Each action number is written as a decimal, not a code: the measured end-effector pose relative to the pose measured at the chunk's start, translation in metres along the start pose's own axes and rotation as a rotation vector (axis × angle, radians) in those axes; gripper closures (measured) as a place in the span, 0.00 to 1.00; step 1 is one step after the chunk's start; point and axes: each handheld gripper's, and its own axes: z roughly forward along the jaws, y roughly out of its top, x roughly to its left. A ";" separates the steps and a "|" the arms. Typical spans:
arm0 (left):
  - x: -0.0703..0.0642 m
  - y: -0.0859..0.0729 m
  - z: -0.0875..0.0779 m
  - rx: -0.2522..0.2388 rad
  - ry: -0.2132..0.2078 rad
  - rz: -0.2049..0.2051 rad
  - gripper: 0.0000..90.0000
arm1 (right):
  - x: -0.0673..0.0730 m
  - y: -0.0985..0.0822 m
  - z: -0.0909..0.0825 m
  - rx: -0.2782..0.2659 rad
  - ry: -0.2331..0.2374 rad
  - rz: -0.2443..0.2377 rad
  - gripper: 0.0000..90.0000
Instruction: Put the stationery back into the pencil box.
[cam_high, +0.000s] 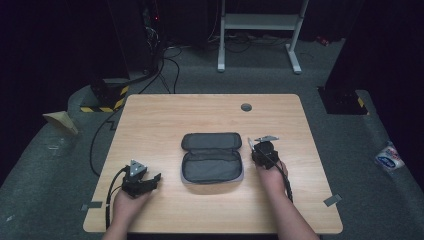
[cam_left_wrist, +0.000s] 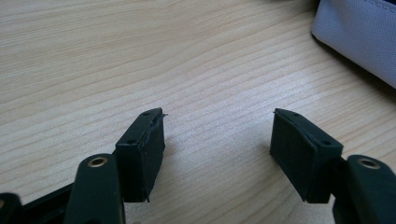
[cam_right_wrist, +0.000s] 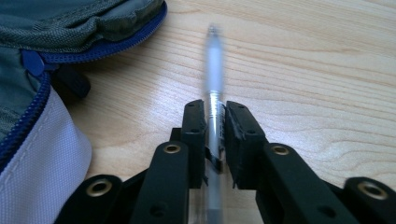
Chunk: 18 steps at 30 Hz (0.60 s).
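Note:
An open grey pencil case with a blue zipper lies in the middle of the wooden table; its edge fills the left of the right gripper view. My right gripper is shut on a pale translucent pen, which points away between the pads, just right of the case. In the high view that gripper sits beside the case's right side. My left gripper stands open over bare wood at the front left, with a corner of the case off to its right.
A small grey round grommet sits in the tabletop near the far edge. Beyond the table are cables, a white frame stand and dark equipment on the carpet. A piece of grey tape marks the table's front right corner.

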 end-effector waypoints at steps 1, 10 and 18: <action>0.000 0.000 0.000 0.000 0.000 -0.001 0.39 | 0.000 0.000 0.000 0.002 0.004 0.008 0.87; 0.000 0.000 0.000 0.000 0.000 -0.001 0.39 | 0.000 0.001 -0.001 0.008 -0.001 -0.008 0.87; 0.000 0.000 0.000 0.000 0.000 0.000 0.39 | -0.004 0.003 -0.014 -0.023 0.014 -0.020 0.87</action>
